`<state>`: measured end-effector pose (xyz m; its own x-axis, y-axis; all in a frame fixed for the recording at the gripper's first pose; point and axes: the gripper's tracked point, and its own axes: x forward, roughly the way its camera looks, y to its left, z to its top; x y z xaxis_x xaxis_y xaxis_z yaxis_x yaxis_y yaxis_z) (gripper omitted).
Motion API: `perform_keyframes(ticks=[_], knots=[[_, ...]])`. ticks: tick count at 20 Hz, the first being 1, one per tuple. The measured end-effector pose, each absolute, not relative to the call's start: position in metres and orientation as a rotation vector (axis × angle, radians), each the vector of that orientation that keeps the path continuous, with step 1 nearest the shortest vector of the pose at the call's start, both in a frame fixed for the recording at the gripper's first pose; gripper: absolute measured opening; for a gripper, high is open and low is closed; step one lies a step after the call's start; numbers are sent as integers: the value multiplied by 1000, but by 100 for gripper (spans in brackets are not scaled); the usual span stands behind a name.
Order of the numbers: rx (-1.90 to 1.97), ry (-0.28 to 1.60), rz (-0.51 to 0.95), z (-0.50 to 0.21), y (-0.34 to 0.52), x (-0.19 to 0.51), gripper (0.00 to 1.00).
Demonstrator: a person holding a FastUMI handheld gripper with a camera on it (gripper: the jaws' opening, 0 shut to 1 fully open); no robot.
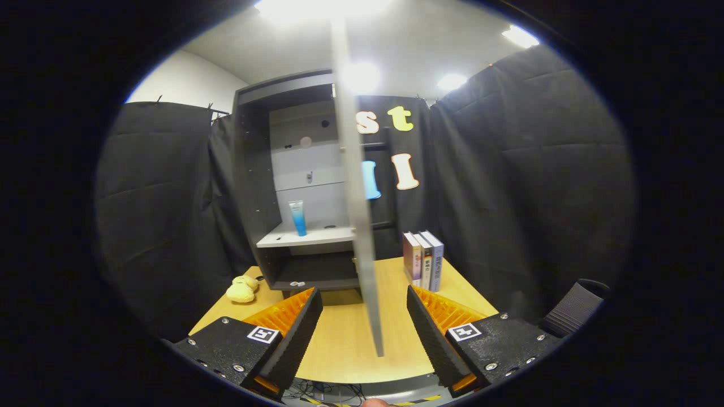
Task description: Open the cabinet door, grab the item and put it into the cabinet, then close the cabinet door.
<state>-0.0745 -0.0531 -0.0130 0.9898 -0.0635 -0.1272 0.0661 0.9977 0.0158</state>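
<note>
A grey cabinet (266,186) stands at the back of the wooden table (339,345). Its door (356,215) is swung wide and I see it edge-on, its lower edge reaching down between my fingers. On the cabinet's white shelf (308,237) a blue tube (298,217) stands upright. My gripper (365,311) is open, its fingers spread on either side of the door edge and apart from it, with nothing held.
A yellow plush toy (242,289) lies on the table left of the cabinet base. Three books (423,261) stand upright right of the door. Black cloth walls enclose the booth. Cables hang below the table's near edge.
</note>
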Motion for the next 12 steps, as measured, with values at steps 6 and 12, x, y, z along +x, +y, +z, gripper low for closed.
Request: perform_keyframes(ticks=[6, 12], knots=[[-23, 78, -30, 13, -108, -34, 95], [-61, 37, 79, 24, -105, 27, 95]])
